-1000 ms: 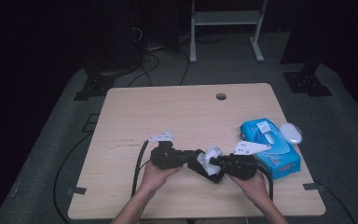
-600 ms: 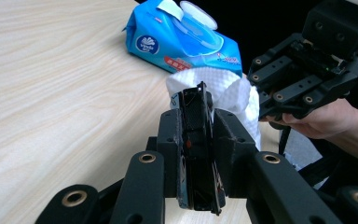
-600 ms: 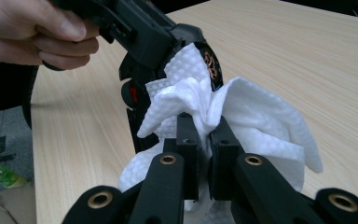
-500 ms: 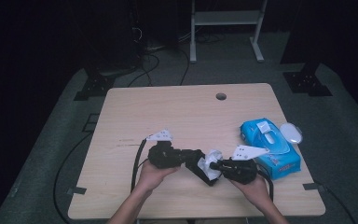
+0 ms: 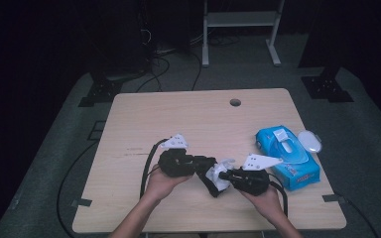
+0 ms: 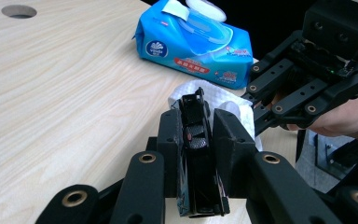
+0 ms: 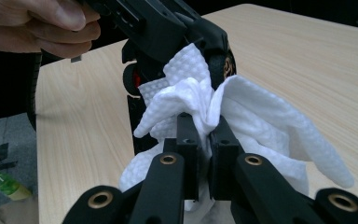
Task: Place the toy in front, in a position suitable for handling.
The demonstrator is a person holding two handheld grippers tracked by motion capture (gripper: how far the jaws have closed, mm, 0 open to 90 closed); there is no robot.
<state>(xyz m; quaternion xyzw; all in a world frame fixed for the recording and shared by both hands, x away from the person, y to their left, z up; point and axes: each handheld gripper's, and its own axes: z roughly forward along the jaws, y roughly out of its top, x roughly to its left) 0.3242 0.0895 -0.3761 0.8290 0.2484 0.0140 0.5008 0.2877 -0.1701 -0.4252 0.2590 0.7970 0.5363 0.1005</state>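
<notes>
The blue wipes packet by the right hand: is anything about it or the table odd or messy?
Only small things. The wipes packet lies with its flap open, and a white lid-like piece sits loose beside it near the table edge. Nothing looks spilled or damaged.

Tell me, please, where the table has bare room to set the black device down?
The table is bare between its left edge and the left gripper, and across the far half around the hole. It is crowded at the right, around the wipes pack and right gripper.
</notes>
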